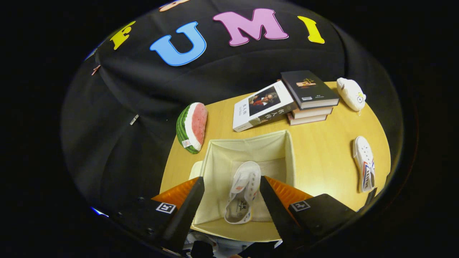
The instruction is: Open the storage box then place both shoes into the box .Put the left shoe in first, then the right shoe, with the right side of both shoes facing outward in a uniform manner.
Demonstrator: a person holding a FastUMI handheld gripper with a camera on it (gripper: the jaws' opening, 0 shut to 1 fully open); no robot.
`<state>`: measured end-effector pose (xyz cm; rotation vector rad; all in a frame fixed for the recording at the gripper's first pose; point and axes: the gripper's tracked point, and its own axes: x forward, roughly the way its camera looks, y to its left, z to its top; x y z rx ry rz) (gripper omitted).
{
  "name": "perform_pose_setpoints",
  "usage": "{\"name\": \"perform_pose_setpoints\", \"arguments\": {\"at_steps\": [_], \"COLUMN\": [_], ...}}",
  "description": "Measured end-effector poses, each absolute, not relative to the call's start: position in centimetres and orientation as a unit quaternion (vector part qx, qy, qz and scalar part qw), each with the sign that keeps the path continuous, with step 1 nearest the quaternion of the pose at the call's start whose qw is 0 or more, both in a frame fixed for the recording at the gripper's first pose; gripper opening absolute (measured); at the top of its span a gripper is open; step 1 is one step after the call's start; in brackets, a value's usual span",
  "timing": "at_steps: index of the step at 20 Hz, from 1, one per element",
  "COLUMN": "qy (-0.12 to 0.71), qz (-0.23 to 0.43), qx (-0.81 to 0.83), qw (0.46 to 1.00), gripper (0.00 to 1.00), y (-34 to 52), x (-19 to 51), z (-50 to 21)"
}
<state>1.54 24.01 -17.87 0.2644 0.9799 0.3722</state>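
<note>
The jaws stand open and empty above the storage box [247,157], one finger [186,208] over its left wall and the other over its right. Between them, down on the box floor, lies one white shoe [244,191], seen lying on its side with its opening towards the jaws. The box is open, its pale fabric walls upright. The second shoe [364,163] lies on the wooden surface [322,157] well to the right of the box, apart from everything else. Beyond the box sit a watermelon-slice toy [192,127] to its left, a stack of books [283,102] behind it, and a white plush toy [351,94] behind and to the right.

The risk I see is the second shoe going in facing the opposite way, or knocking the first one over as it lands, since the box is narrow. The near wall of the box is partly hidden by the fingers, and which side of the boxed shoe faces outward is hard to tell.
</note>
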Motion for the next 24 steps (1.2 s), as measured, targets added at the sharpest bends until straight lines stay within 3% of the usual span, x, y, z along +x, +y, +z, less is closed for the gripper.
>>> {"name": "perform_pose_setpoints", "arguments": {"at_steps": [8, 16, 24], "qy": [0.447, 0.486, 0.56], "qz": [0.095, 0.011, 0.03], "qx": [0.073, -0.005, -0.068], "qw": [0.887, 0.874, 0.825], "gripper": [0.99, 0.99, 0.97], "y": [6.4, -11.1, -19.5], "x": [1.8, 0.8, 0.5], "z": [-17.5, -24.1, -33.7]}}
